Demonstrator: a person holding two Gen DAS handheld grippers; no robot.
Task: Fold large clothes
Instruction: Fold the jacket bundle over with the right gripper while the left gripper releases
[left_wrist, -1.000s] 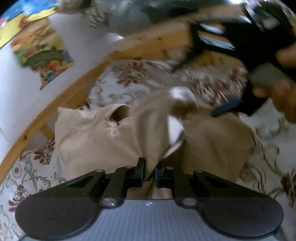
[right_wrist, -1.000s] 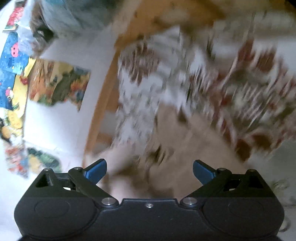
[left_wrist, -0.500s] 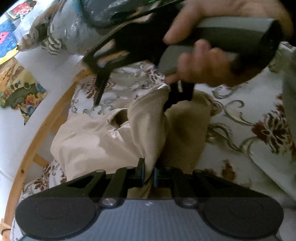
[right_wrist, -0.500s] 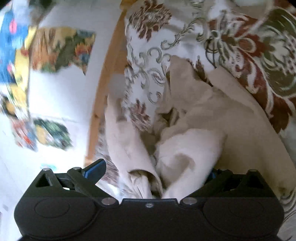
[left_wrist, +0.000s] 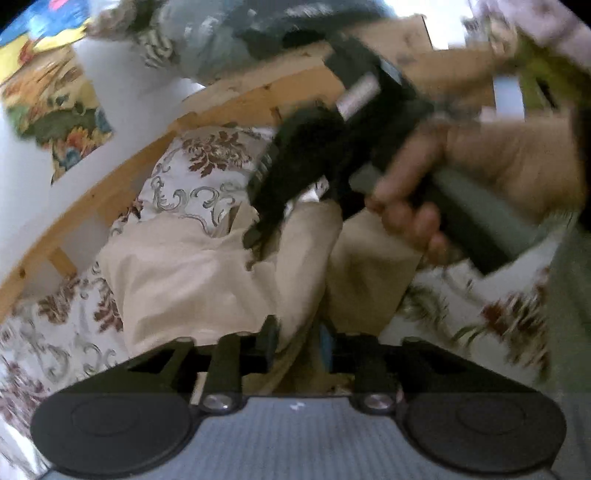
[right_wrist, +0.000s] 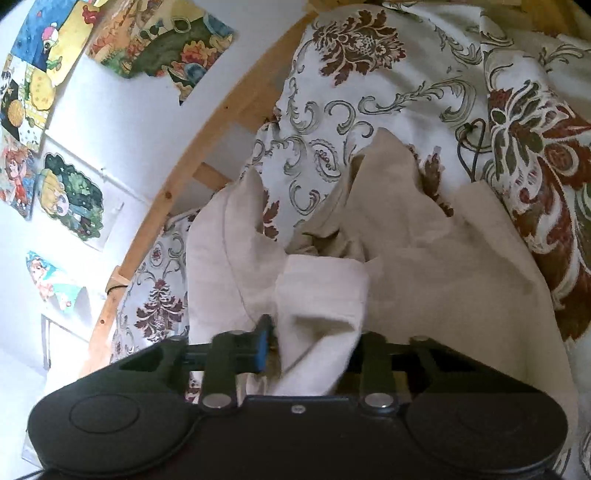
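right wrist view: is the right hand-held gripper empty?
No, the right hand-held gripper has a bunched fold of the beige garment pinched between its fingers, above the floral bedspread.

right gripper (right_wrist: 310, 343) jaws, wide apart a second ago, now closed on fold of beige garment (right_wrist: 424, 266). left gripper (left_wrist: 293, 341) jaws slightly wider than before, cloth between them.
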